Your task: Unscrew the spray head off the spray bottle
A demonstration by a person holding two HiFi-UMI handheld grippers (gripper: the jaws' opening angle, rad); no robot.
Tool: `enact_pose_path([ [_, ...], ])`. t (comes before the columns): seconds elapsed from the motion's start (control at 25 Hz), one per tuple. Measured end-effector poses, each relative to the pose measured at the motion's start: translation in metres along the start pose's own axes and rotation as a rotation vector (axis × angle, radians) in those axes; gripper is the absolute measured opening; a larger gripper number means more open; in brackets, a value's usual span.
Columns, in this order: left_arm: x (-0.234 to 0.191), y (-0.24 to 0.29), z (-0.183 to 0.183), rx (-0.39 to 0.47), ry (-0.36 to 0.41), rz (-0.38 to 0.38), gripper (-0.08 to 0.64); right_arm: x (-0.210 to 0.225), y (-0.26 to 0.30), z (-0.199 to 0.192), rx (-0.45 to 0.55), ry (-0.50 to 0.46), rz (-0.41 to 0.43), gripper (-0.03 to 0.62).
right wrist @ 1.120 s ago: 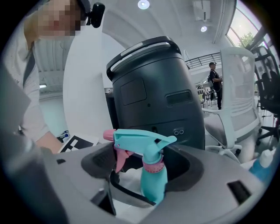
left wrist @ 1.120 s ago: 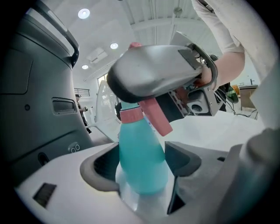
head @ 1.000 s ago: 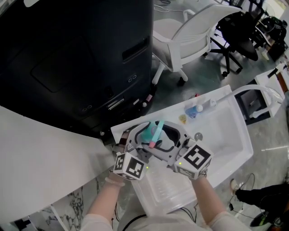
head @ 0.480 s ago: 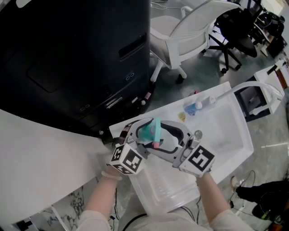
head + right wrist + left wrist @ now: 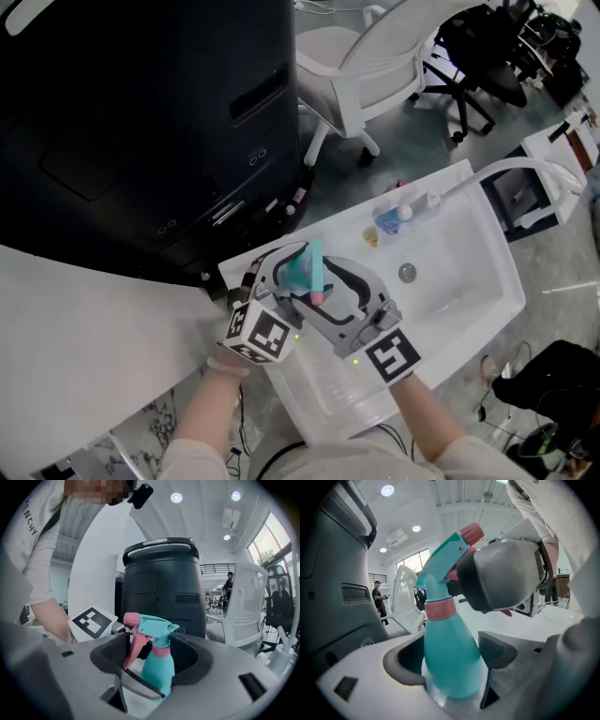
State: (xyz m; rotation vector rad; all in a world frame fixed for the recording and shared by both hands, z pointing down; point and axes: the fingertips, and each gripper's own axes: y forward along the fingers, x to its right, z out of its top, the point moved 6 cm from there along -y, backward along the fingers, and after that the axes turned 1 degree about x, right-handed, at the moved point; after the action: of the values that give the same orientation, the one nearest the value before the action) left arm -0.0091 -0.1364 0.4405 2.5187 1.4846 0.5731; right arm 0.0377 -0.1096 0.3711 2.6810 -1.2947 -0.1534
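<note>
Left gripper view: left tongs (image 5: 450, 663) clamp the spray bottle (image 5: 449, 641) body, over the sink (image 5: 459, 291)'s left end. Right tongs (image 5: 150, 656), jaws just closing, pinch the spray head (image 5: 153, 622). Step: gripping the head. Next, probably a twist to loosen it.

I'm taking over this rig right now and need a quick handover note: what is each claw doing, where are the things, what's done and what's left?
Left claw: shut on the lower body of the teal bottle, which is held upright over the sink.
Right claw: has just been closing on the spray head, with pads at its nozzle and back end.
Done: both grips are set. The head sits on the bottle, pink collar at the neck. How loose it is can't be told.
Left: twist the head off and lift it away.
</note>
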Motion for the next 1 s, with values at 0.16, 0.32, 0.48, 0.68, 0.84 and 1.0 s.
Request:
enact_pose_path([
  [0.16, 0.000, 0.001, 0.000, 0.007, 0.000, -0.007, 0.350, 0.005, -0.003, -0.001, 0.010, -0.004, 0.074, 0.264],
  [0.32, 0.000, 0.001, 0.000, 0.008, 0.009, -0.030, 0.350, 0.012, -0.007, -0.001, 0.018, -0.028, 0.193, 0.250],
  [0.48, 0.000, 0.002, 0.000, 0.007, 0.011, -0.029, 0.350, 0.021, -0.009, -0.003, -0.004, -0.020, 0.283, 0.248],
  [0.68, 0.001, 0.003, 0.001, 0.004, 0.013, -0.027, 0.350, 0.030, -0.025, -0.008, 0.023, 0.002, 0.116, 0.265],
  [0.84, 0.001, 0.002, 0.001, 0.000, 0.013, -0.032, 0.350, 0.033, -0.040, -0.016, 0.000, 0.024, 0.017, 0.164],
  [1.0, 0.001, 0.002, 0.001, 0.002, 0.012, -0.031, 0.351, 0.042, -0.046, -0.020, -0.007, 0.057, -0.034, 0.144],
])
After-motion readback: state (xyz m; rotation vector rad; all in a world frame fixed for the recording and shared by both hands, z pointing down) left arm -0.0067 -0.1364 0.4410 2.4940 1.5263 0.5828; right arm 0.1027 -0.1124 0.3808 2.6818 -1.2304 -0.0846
